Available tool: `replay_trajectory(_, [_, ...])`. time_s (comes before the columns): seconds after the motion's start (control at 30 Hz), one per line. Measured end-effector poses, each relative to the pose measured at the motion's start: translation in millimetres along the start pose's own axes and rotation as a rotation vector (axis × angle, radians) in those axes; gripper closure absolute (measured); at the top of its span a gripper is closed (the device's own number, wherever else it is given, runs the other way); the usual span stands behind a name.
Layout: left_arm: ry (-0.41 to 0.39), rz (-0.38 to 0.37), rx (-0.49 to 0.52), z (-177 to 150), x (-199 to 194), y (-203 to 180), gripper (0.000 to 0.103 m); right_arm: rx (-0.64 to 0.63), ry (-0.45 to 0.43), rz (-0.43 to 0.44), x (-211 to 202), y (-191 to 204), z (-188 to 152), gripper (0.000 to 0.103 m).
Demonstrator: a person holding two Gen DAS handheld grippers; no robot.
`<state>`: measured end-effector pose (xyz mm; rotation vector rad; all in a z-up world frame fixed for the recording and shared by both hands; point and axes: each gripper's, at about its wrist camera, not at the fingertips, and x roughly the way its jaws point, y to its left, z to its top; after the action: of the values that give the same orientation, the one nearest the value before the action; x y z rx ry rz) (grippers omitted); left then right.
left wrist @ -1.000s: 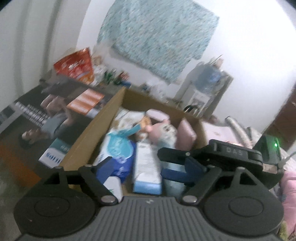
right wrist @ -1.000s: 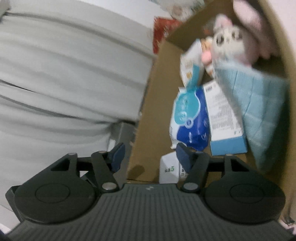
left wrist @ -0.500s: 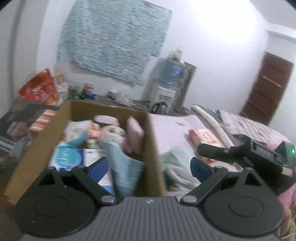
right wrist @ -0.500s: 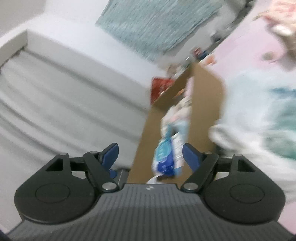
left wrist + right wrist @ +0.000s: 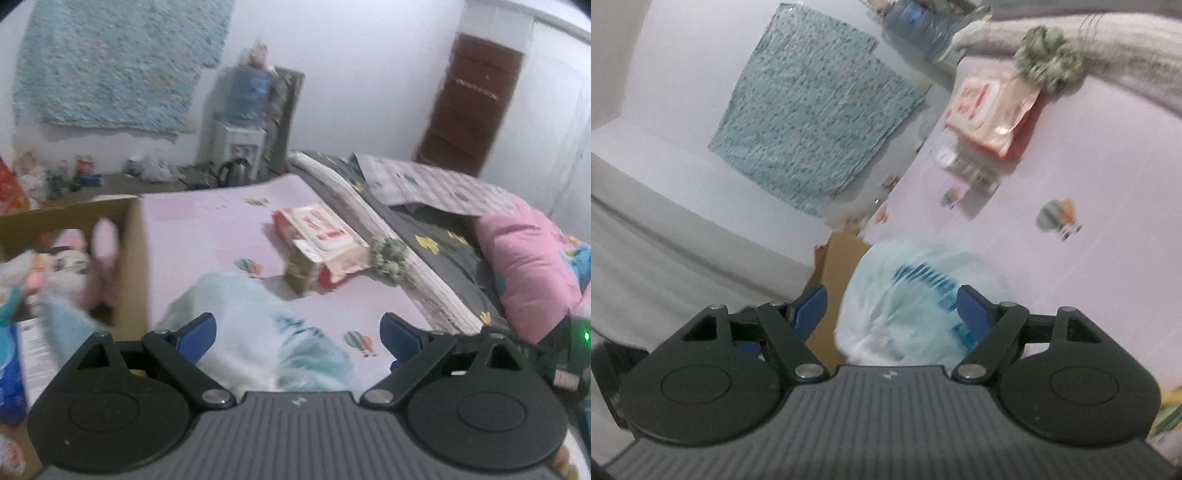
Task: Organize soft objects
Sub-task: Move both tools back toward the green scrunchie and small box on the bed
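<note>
My left tool [image 5: 297, 326] hangs with its jaws spread wide and empty over the pale blue plastic pack [image 5: 266, 332], which lies on the pink bed sheet [image 5: 207, 221] just beside the cardboard box [image 5: 135, 251]. My right tool [image 5: 892, 306] has just been opening; its pads flank that same pack [image 5: 908, 310] without pressing it. Farther along the sheet lies a red-and-white wipes pack [image 5: 321, 240] with a green scrunchie [image 5: 389, 258] against it. A plush toy [image 5: 70, 262] sits inside the box.
</note>
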<state>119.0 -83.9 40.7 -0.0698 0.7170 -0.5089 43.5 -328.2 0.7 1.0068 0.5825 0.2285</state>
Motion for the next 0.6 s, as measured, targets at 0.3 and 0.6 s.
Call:
replay_trajectory(0.3, [0.12,-0.024,-0.046,50,82,-16,0.007,-0.146,-0.071,-0.131,16,-16,29,0.025])
replay_trajectory(0.6, [0.278,-0.037,-0.121,91,180,-26,0.009,-0.387,-0.212,-0.416,48,-34,112,0.025])
